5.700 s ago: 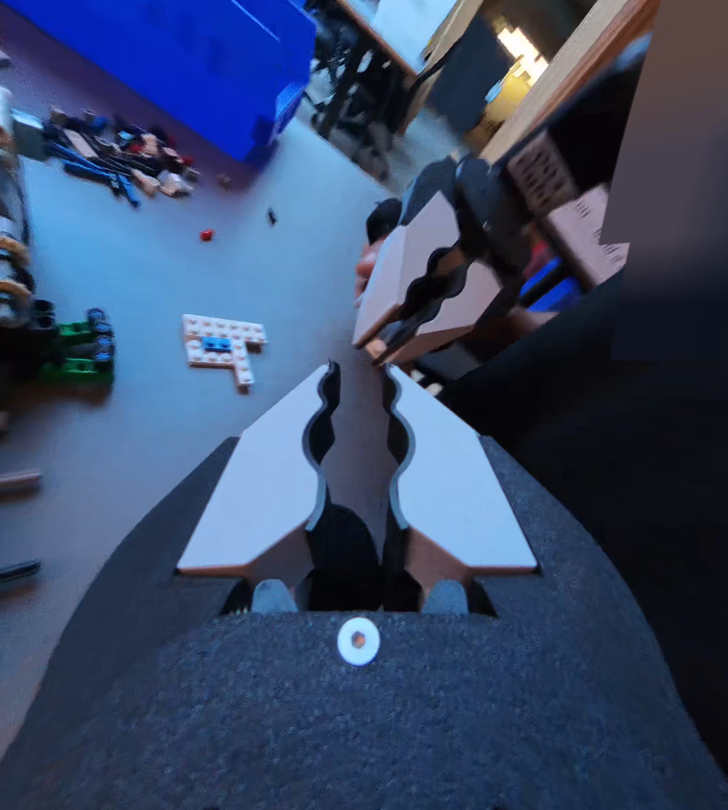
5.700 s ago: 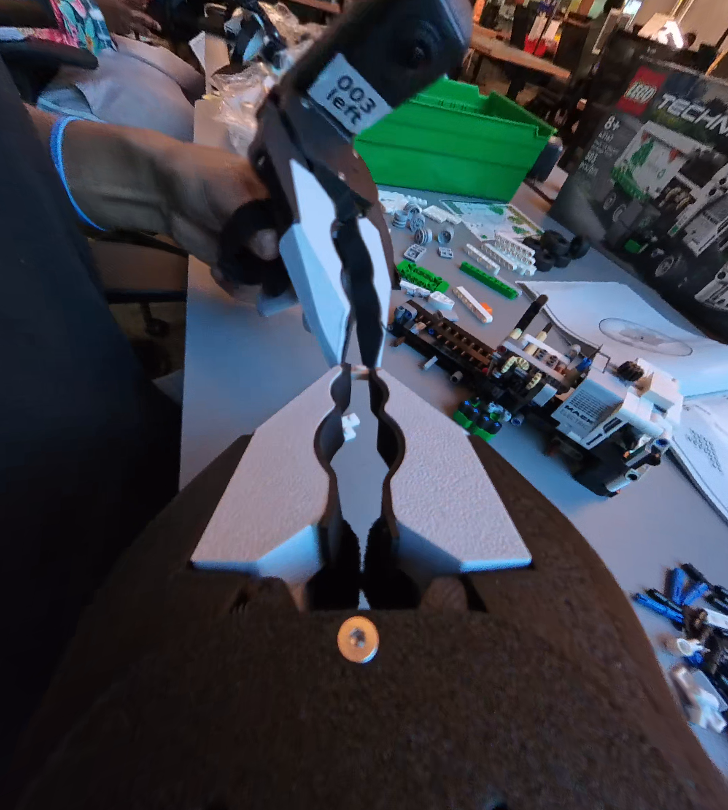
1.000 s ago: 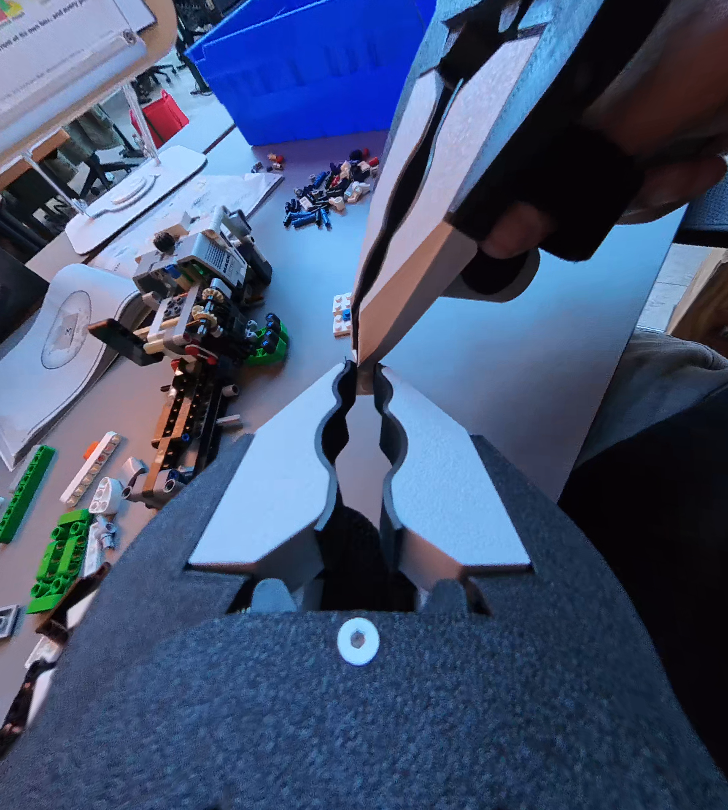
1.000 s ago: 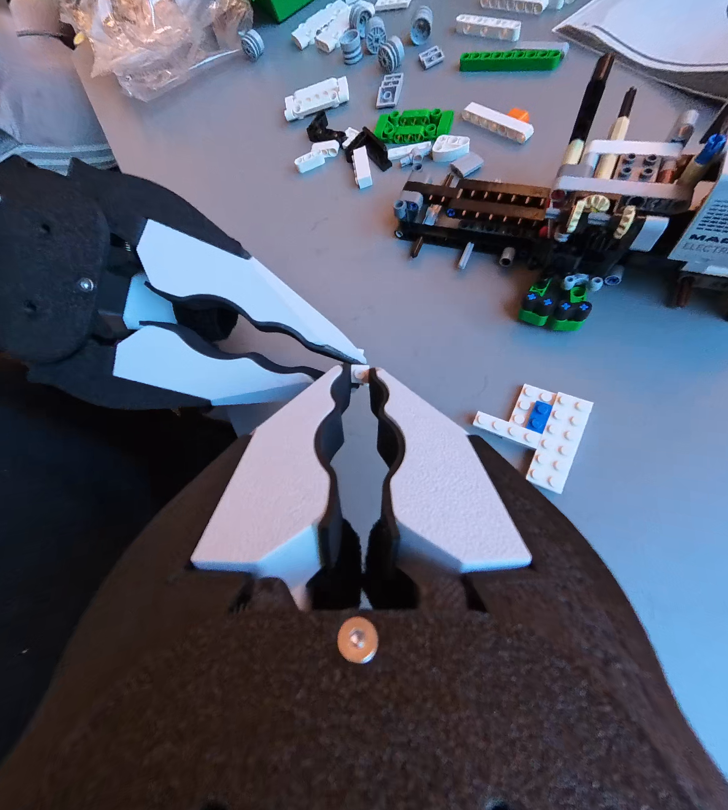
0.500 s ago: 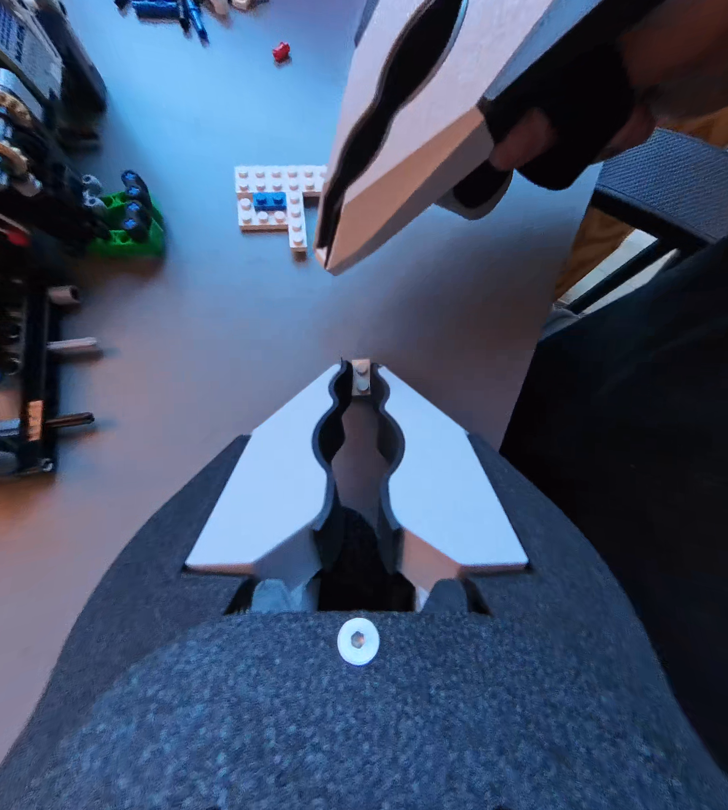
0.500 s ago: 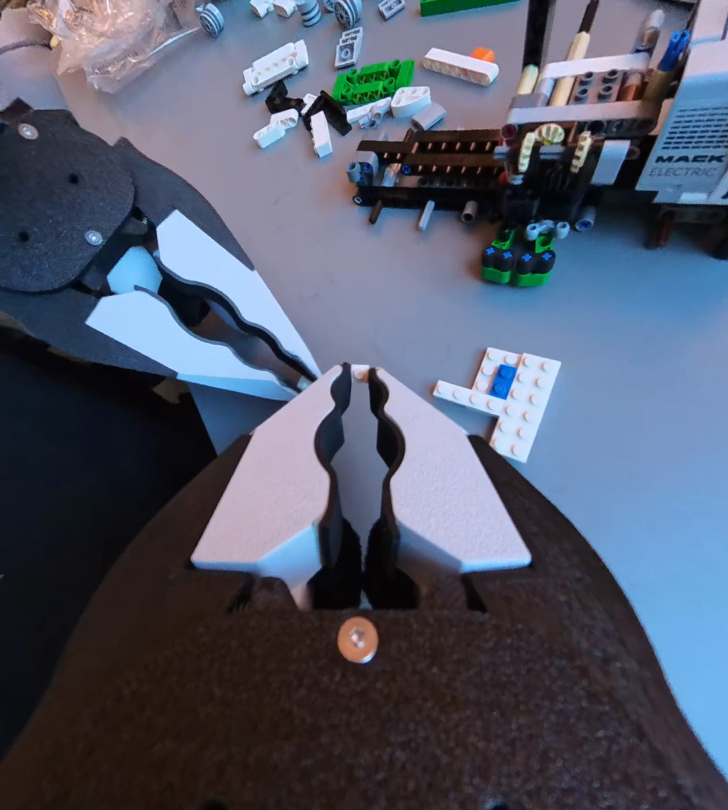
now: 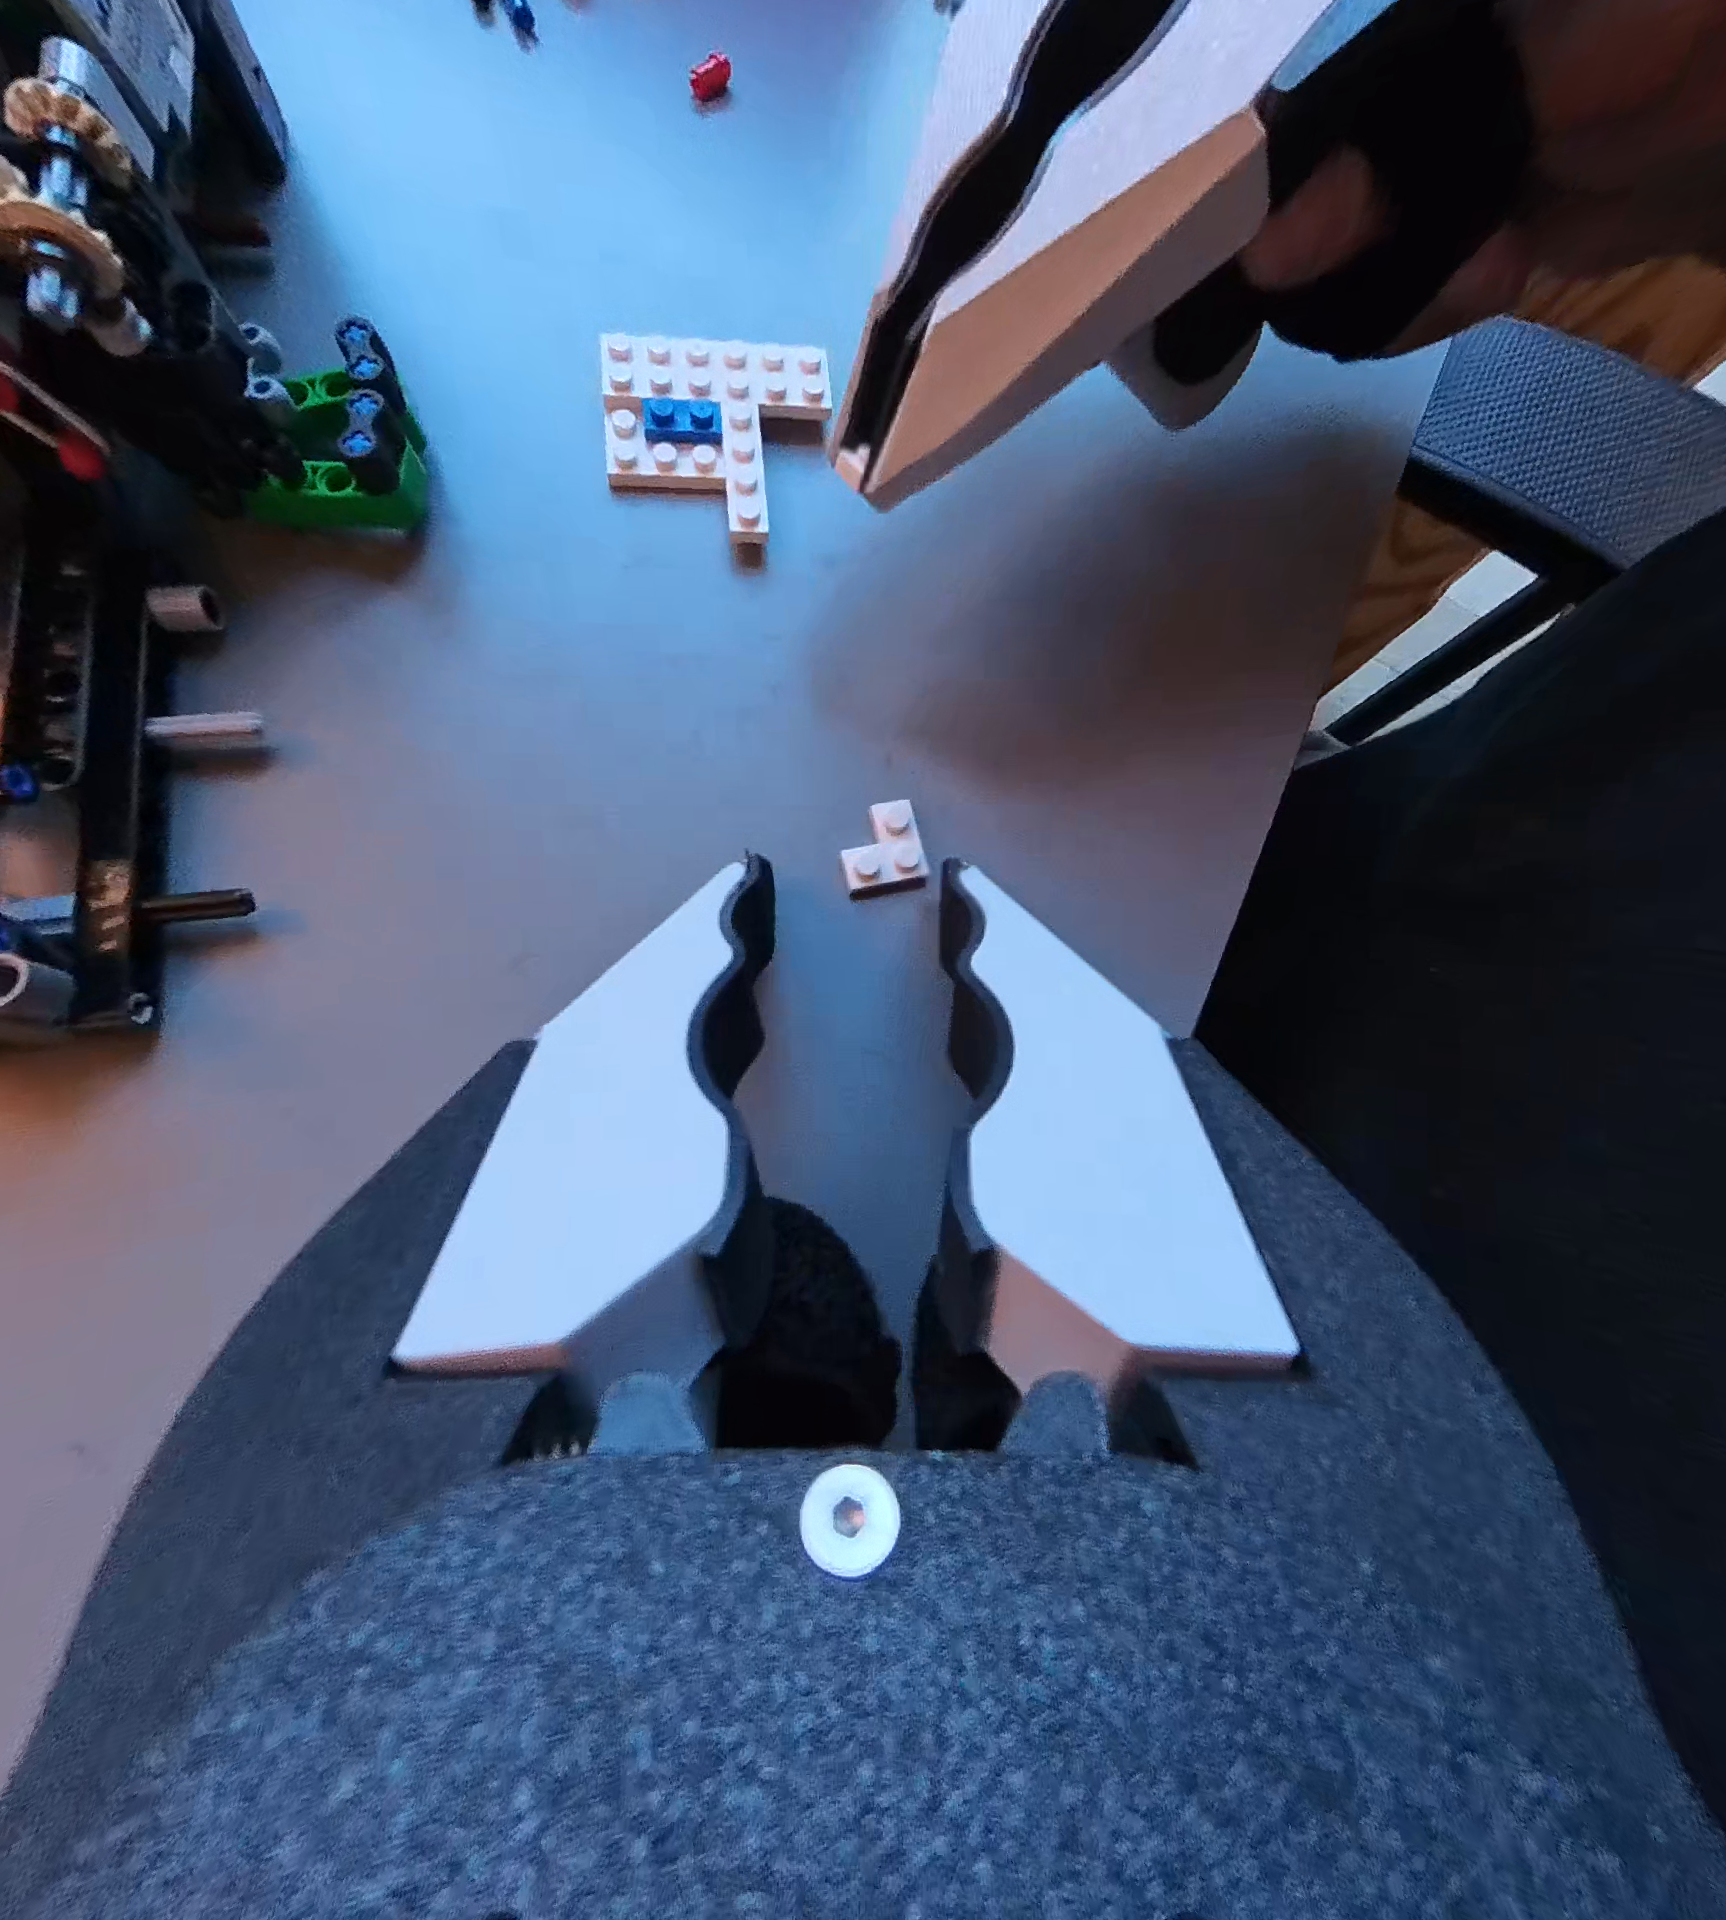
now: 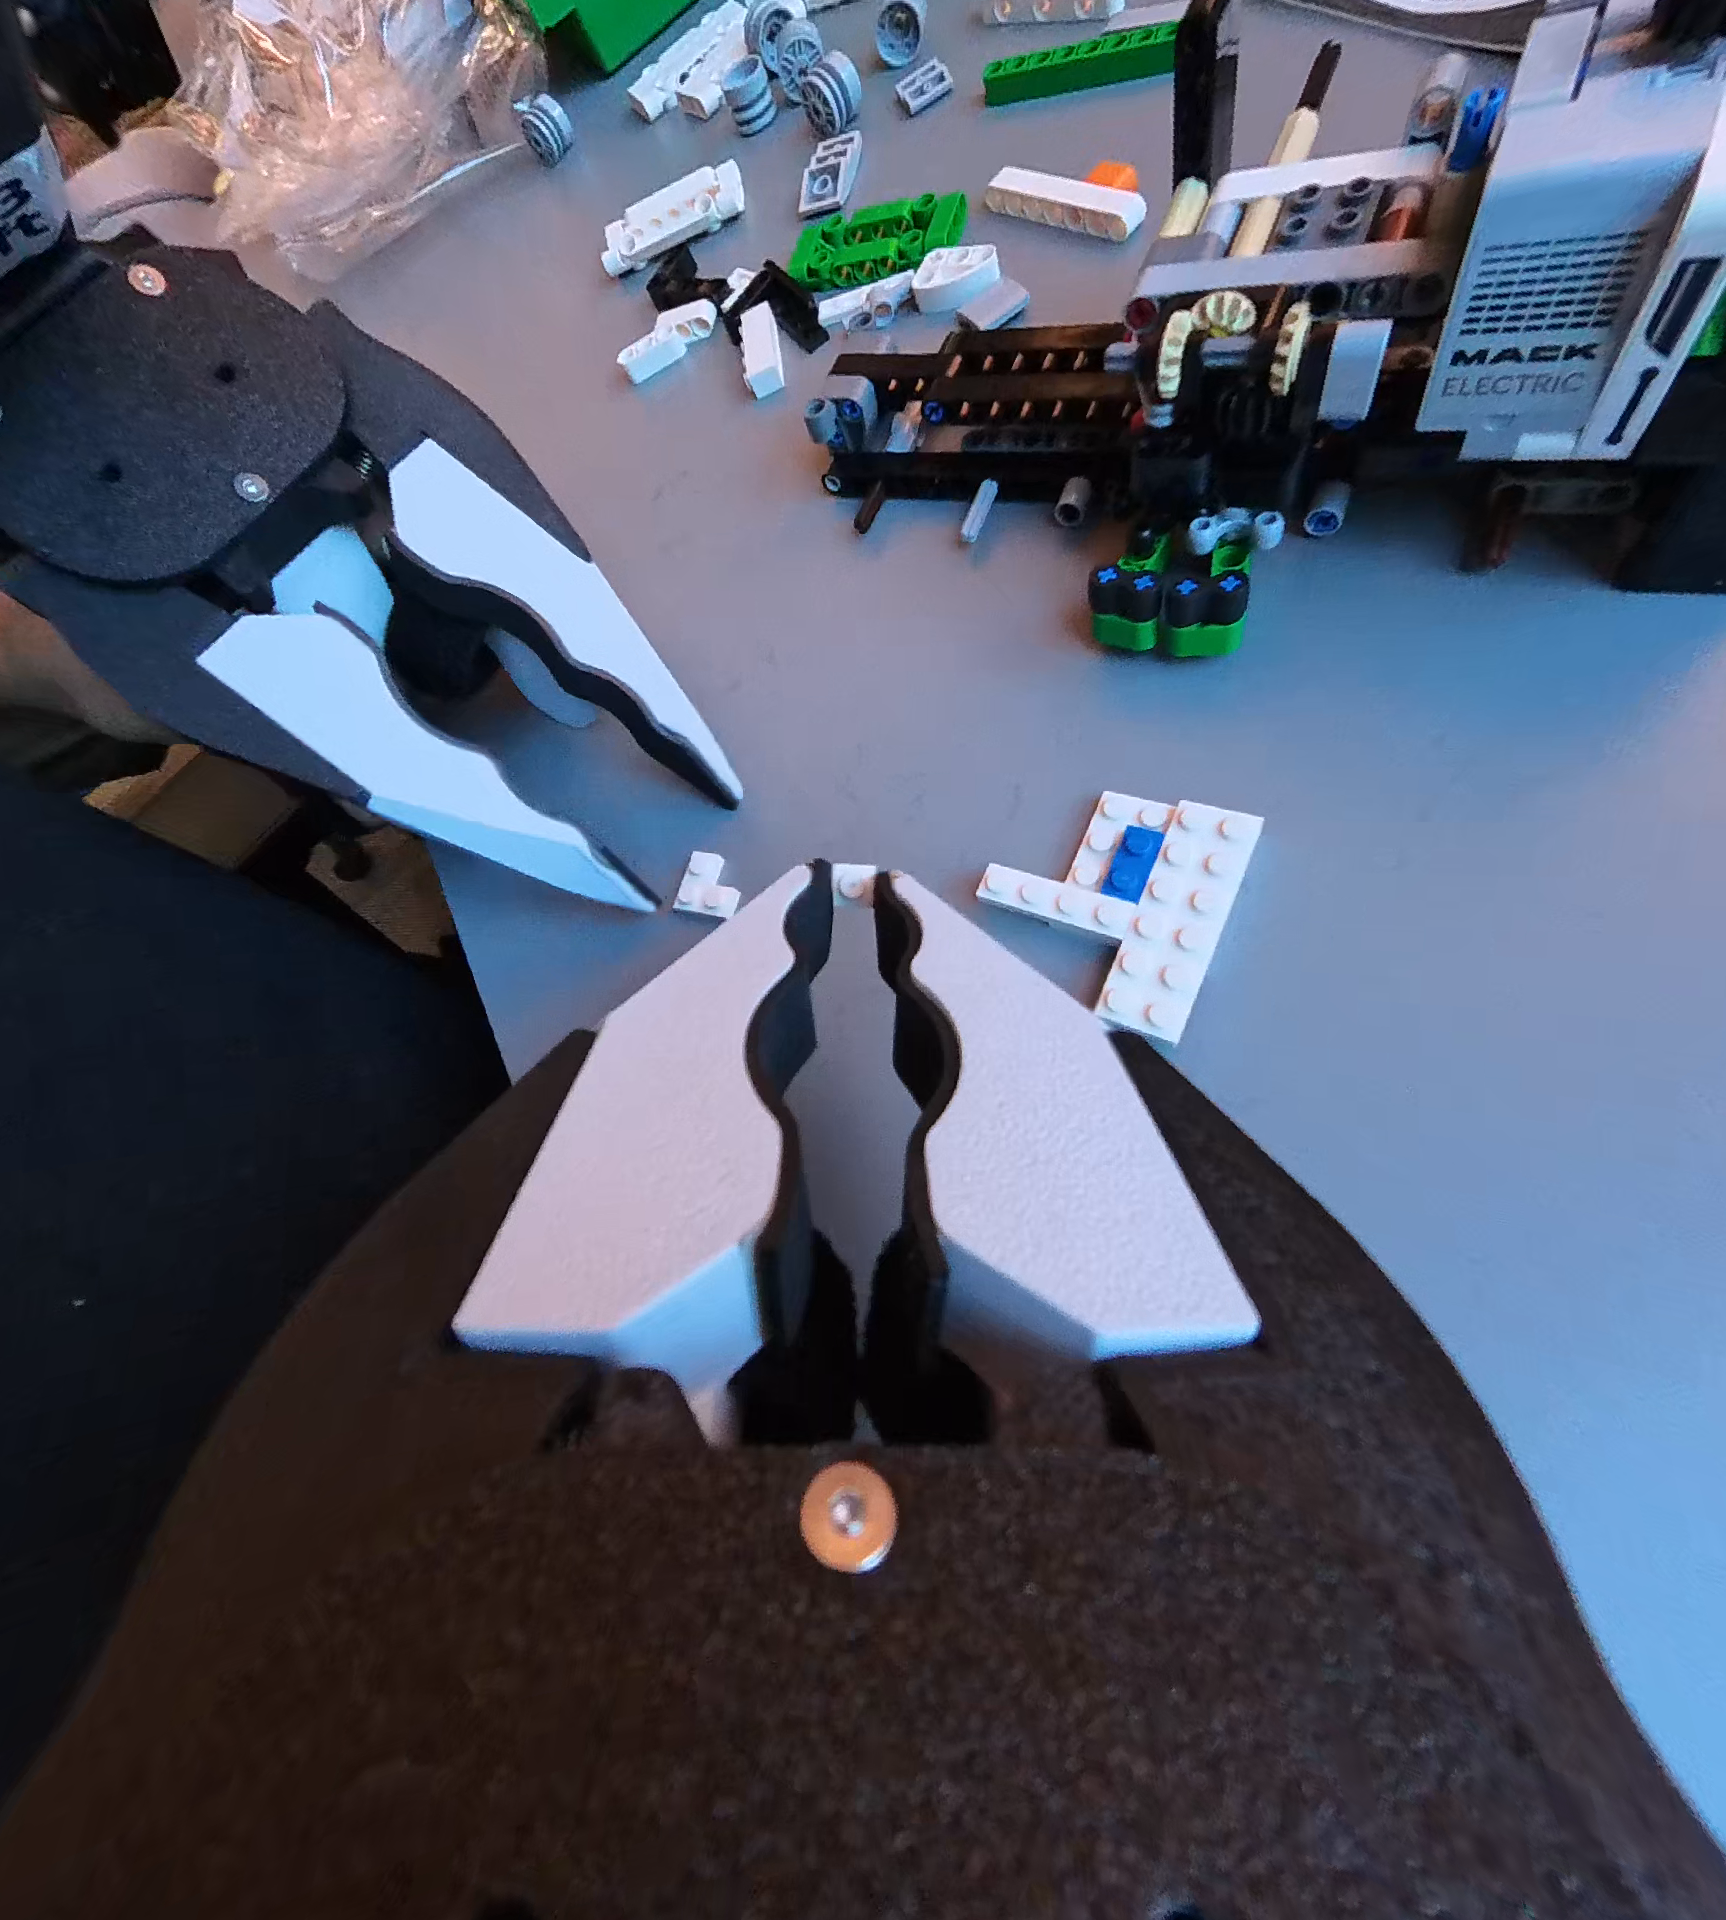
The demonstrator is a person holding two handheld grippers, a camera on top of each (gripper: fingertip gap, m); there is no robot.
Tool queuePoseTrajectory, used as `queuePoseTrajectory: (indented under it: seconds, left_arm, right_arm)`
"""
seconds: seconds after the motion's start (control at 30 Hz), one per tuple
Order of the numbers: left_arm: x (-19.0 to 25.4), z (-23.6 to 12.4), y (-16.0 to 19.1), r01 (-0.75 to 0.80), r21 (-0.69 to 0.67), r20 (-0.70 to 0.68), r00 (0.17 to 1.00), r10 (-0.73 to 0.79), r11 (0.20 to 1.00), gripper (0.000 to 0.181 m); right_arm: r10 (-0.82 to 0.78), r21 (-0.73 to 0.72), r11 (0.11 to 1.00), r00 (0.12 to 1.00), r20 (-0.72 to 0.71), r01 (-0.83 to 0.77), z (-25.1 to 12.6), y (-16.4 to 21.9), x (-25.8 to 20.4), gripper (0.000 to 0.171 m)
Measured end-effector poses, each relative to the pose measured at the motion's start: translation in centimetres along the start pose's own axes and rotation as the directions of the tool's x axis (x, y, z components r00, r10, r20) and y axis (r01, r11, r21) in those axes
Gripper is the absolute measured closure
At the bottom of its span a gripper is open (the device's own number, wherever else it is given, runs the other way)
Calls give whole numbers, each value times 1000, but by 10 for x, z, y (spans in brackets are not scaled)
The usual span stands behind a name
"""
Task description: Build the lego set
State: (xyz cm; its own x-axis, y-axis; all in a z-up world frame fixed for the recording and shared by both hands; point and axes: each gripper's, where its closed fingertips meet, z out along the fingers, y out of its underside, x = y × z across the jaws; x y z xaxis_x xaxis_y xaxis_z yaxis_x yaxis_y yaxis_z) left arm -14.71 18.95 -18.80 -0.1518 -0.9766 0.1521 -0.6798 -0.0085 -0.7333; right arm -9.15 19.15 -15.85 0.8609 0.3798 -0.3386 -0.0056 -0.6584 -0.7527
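Observation:
My left gripper [image 7: 851, 868] is open and empty, low over the grey table. A small white corner plate [image 7: 885, 852] lies on the table just past its fingertips, nearer the right one. The right wrist view shows this plate [image 8: 705, 888] beside the left gripper [image 8: 687, 847]. My right gripper [image 8: 854, 875] is shut on a tiny white piece [image 8: 852, 883] at its tips. It shows in the left wrist view [image 7: 864, 462], held above the table. A white plate assembly [image 7: 703, 416] with a blue plate on it [image 8: 1150, 914] lies just right of the right gripper.
A part-built truck chassis with cab [image 8: 1358, 343] stands at the back, with green and black parts [image 8: 1171, 603] in front of it. Loose white, green and grey pieces [image 8: 838, 260] and a plastic bag [image 8: 350, 135] lie far left. The table edge [image 7: 1285, 727] is close beside the corner plate. Tip to tip, the grippers are about 7 centimeters apart.
My left gripper has opened and let go of the small white corner plate, which now lies on the table. My right gripper still holds its tiny piece and has drawn slightly away.

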Motion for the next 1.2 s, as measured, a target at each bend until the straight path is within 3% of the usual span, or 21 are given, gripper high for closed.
queuePoseTrajectory:
  seconds: [0.4, 0.53, 0.63, 0.8, 1.0, 1.2]
  left_arm:
    - [3, 8, -3, -36, 7, 163, 986, 34, 999, 167]
    - [5, 8, -6, -203, -13, 242, 949, 200, 979, 168]
    - [2, 8, -10, -282, -33, 319, 906, 277, 959, 168]
    - [0, 9, -10, -248, -27, 330, 912, 242, 968, 167]
    - [2, 11, -9, -192, -15, 262, 946, 189, 981, 168]
    - [4, 12, -8, -157, -9, 208, 966, 156, 987, 167]
  right_arm:
    - [-33, 5, 999, 997, 67, 32, 6, 4, -12, 165]
    - [-24, -15, 1000, 995, 93, 25, 16, 7, -26, 164]
    - [-46, -64, 997, 998, 31, 48, 28, 17, -29, 164]
    - [4, -64, 998, 1000, -27, -6, 30, 19, -28, 164]
    - [-148, -130, 982, 986, -82, 136, 33, 24, -26, 164]
    - [-310, -227, 927, 950, -24, 297, 31, 28, -27, 164]
